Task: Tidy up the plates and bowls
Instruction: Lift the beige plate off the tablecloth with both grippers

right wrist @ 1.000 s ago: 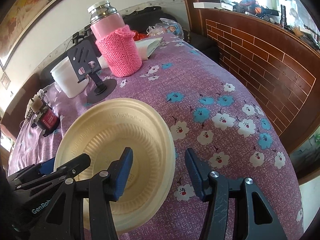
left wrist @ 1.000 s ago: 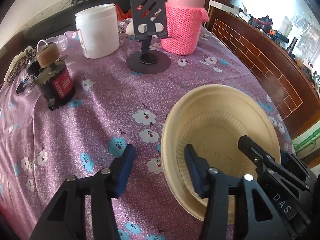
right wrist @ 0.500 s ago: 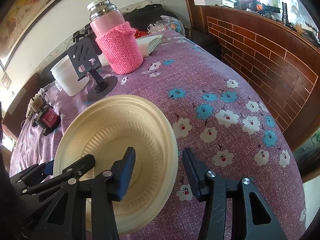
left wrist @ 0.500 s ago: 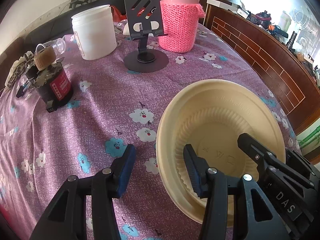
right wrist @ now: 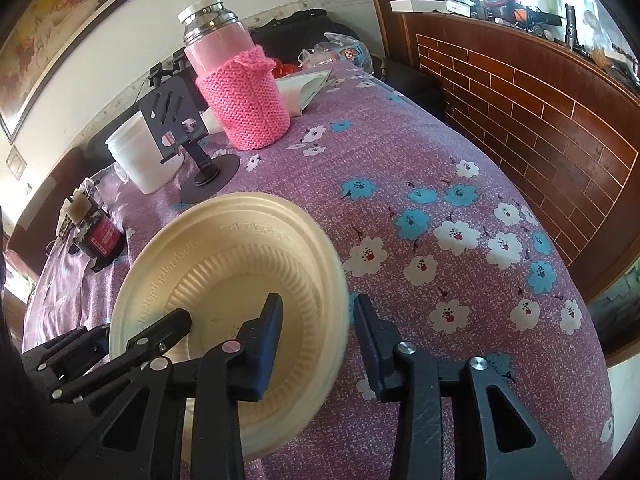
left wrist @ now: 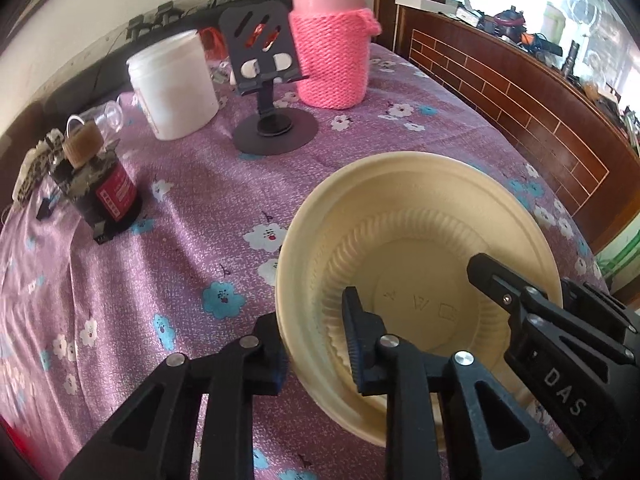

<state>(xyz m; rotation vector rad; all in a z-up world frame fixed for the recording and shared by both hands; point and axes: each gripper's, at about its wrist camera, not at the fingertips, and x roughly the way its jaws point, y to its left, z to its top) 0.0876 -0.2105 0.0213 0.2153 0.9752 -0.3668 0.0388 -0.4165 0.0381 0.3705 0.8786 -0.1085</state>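
Note:
A cream paper plate with a ribbed well lies near the front edge of the purple flowered tablecloth; it also shows in the right wrist view. My left gripper is open, its jaws straddling the plate's left rim, one finger outside and one inside the well. My right gripper is open and straddles the plate's right rim the same way. Each gripper's finger shows inside the well in the other's view. I cannot tell whether the plate is lifted off the cloth.
At the back stand a pink knitted-sleeve flask, a black phone stand, a white tub and a dark red-labelled jar. A brick-patterned wooden panel runs along the table's right side.
Both grippers have moved in over the plate's rims: earlier both left fingers were beside the rim, now each gripper has one finger inside the well. The plate looks nearer and slightly shifted.

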